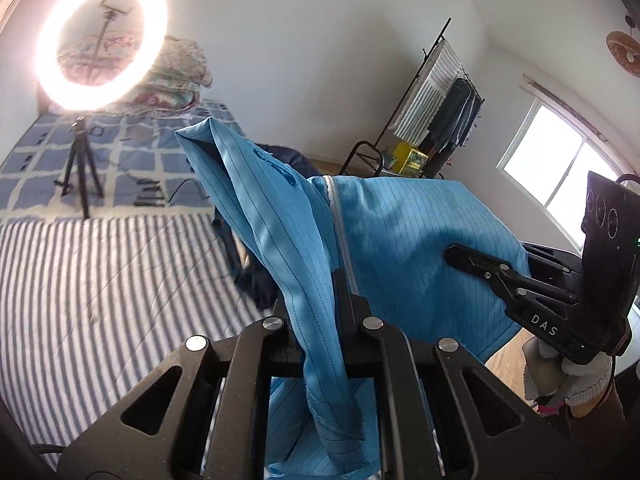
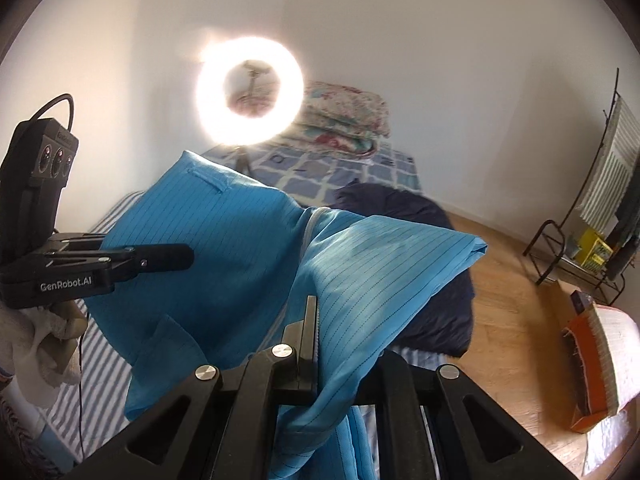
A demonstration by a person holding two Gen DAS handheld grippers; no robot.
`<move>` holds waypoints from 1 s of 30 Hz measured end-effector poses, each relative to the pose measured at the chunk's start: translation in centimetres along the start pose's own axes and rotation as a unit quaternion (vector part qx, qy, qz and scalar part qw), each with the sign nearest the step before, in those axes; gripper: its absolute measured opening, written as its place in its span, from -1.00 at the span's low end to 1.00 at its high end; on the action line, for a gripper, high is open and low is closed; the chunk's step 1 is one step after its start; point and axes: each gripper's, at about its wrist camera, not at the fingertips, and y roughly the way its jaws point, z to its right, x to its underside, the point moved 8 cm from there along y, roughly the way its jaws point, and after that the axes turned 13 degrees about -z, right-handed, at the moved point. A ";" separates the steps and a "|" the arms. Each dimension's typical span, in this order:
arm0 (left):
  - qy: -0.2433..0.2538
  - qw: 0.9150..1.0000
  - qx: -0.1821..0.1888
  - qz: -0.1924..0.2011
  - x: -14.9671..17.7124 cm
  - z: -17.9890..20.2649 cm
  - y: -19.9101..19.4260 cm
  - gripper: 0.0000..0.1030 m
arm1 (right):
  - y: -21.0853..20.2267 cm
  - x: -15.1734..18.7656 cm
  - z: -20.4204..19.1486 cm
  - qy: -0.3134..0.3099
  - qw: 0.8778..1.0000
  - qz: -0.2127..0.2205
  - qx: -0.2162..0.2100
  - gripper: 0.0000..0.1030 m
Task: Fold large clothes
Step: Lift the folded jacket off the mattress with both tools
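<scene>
A large light-blue pinstriped garment (image 1: pixel 392 232) with a white zipper hangs in the air between both grippers, above the bed. My left gripper (image 1: pixel 338 280) is shut on a fold of it beside the zipper. My right gripper (image 2: pixel 312 308) is shut on another fold of the same garment (image 2: pixel 248 232). The right gripper also shows at the right of the left wrist view (image 1: pixel 500 276), and the left gripper at the left of the right wrist view (image 2: pixel 160 260). Each is held by a gloved hand.
A bed with a blue-and-white striped sheet (image 1: pixel 100 280) lies below. A dark navy garment (image 2: pixel 420 272) lies on it. A ring light on a tripod (image 1: pixel 100 36) stands on the bed near folded quilts (image 2: pixel 344 120). A clothes rack (image 1: pixel 440 112) stands by the window on the wooden floor.
</scene>
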 end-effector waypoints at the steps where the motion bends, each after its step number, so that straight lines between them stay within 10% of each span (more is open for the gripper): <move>1: 0.003 1.000 0.000 0.003 -1.2 0.1 0.9 -0.87 | 0.4 -0.9 0.9 0.003 1.000 0.002 0.007 -0.92; 15: 0.021 0.998 -0.007 0.055 -16.6 -0.9 13.1 -0.88 | 9.7 -14.2 14.2 0.032 0.992 0.041 0.115 -0.93; 30: 0.008 0.995 -0.092 0.034 -18.1 -5.7 22.6 -0.88 | 22.2 -17.1 19.7 0.032 0.987 0.012 0.158 -0.93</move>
